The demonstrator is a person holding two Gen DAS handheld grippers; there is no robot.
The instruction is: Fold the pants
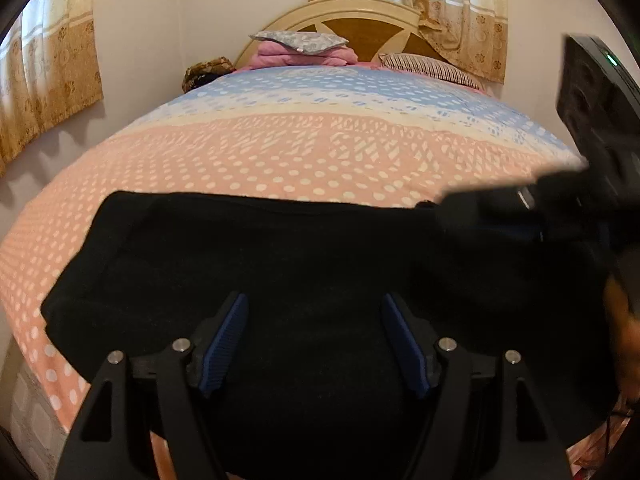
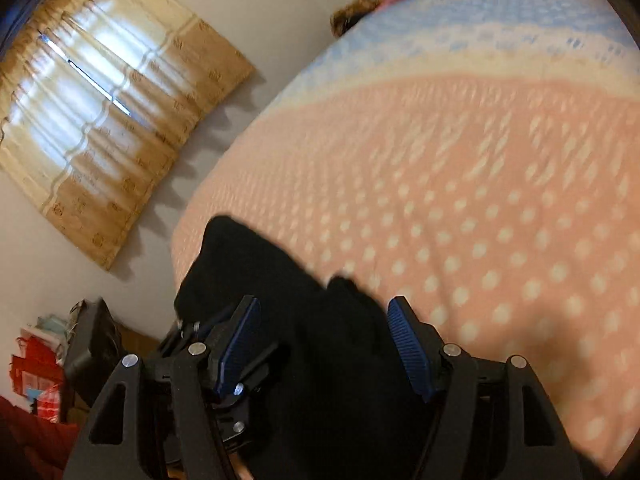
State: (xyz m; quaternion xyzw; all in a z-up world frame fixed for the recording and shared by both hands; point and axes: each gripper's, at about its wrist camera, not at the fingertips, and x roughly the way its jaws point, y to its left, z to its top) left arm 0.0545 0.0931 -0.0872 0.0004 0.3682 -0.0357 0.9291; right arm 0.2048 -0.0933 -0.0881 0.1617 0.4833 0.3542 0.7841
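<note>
Black pants [image 1: 256, 264] lie spread across the near end of the bed [image 1: 280, 152], on a pink dotted cover. My left gripper [image 1: 314, 308] hangs over their middle with its blue pads wide apart and nothing between them. The right gripper [image 1: 560, 208] shows blurred at the pants' right edge in the left wrist view. In the right wrist view the right gripper [image 2: 324, 316] is open, and black pants [image 2: 304, 320] lie bunched under and between its blue pads [image 2: 404, 344]. The left gripper's body [image 2: 224, 352] sits close on its left.
The bed cover [image 2: 460, 200] runs pink to blue toward a headboard [image 1: 360, 28] with pillows [image 1: 428, 66] and folded pink cloth [image 1: 304, 54]. Curtained windows [image 2: 100, 92] hang on the left wall. Red and white clutter [image 2: 36, 364] sits on the floor at left.
</note>
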